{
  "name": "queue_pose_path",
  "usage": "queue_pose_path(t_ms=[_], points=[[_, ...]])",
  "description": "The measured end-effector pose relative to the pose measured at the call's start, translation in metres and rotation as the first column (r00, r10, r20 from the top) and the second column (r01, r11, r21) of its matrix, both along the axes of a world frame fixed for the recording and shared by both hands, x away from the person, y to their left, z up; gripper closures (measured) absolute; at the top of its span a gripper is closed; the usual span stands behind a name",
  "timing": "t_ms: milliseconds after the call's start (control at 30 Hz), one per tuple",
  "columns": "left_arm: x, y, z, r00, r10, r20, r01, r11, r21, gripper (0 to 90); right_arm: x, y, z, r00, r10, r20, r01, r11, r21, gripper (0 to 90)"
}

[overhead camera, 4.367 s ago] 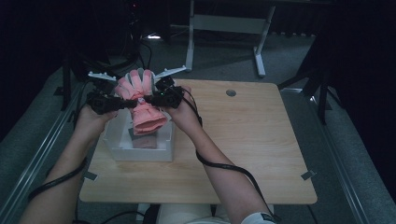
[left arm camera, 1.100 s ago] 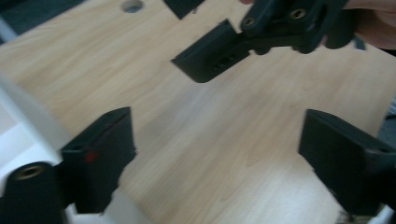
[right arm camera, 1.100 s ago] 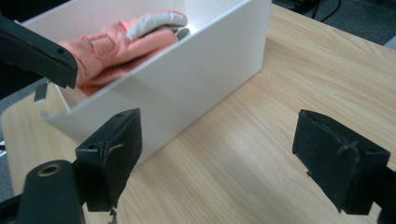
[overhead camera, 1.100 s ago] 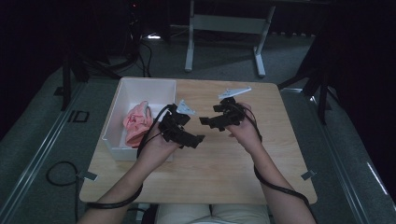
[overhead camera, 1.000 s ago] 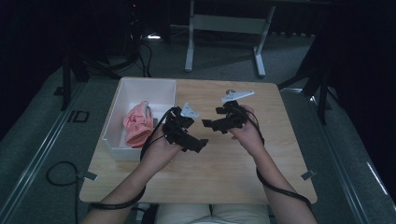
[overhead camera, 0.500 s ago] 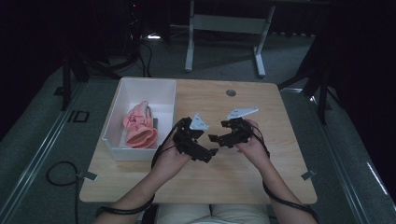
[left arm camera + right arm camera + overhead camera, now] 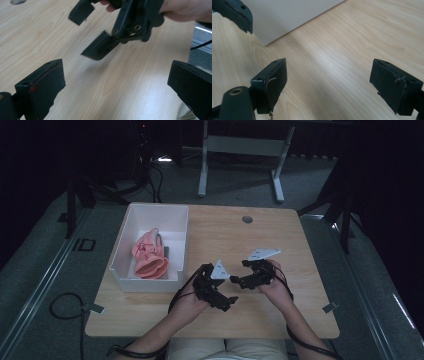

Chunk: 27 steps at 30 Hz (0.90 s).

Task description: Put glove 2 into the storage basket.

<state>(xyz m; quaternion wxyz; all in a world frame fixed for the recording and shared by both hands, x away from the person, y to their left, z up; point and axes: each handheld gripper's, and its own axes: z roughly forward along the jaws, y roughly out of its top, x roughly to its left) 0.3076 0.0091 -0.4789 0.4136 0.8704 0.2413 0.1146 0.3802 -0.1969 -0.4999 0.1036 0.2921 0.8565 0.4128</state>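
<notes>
The pink rubber gloves [image 7: 149, 256] are lying inside the white bin [image 7: 176, 215] at the table's [image 7: 280, 235] left side, apparently their intended resting place; the left gripper [image 7: 226, 301] and right gripper [image 7: 236, 281] are hanging over bare wood near the front edge, well apart from the bin, jaws gaping wide and gripping nothing, which suggests the work is finished.

left gripper [image 7: 226, 301]: jaws wide apart, empty, angled right | right gripper [image 7: 235, 281]: jaws wide apart, empty, pointing left | tips near each other, forearms converging from below
</notes>
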Motion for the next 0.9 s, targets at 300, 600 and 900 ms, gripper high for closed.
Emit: queue_pose_path(t_ms=[300, 600, 900], points=[[-0.001, -0.003, -0.028, 0.9997, -0.021, -0.01, 0.022, 0.9997, 0.011, 0.7, -0.005, -0.02, -0.019, 0.9992, -0.037, -0.013, 0.037, 0.9993, 0.005, 14.1], [-0.003, -0.001, -0.047, 0.9995, -0.031, -0.005, 0.031, 0.9993, 0.019, 0.7, -0.009, -0.043, -0.031, 0.995, -0.1, 0.007, 0.1, 0.995, 0.001, 14.2], [-0.002, 0.006, -0.062, 0.9996, 0.0, -0.027, 0.0, 1.0, 0.01, 0.7, -0.011, -0.067, -0.039, 0.9873, -0.156, 0.032, 0.157, 0.9872, -0.029, 14.4]])
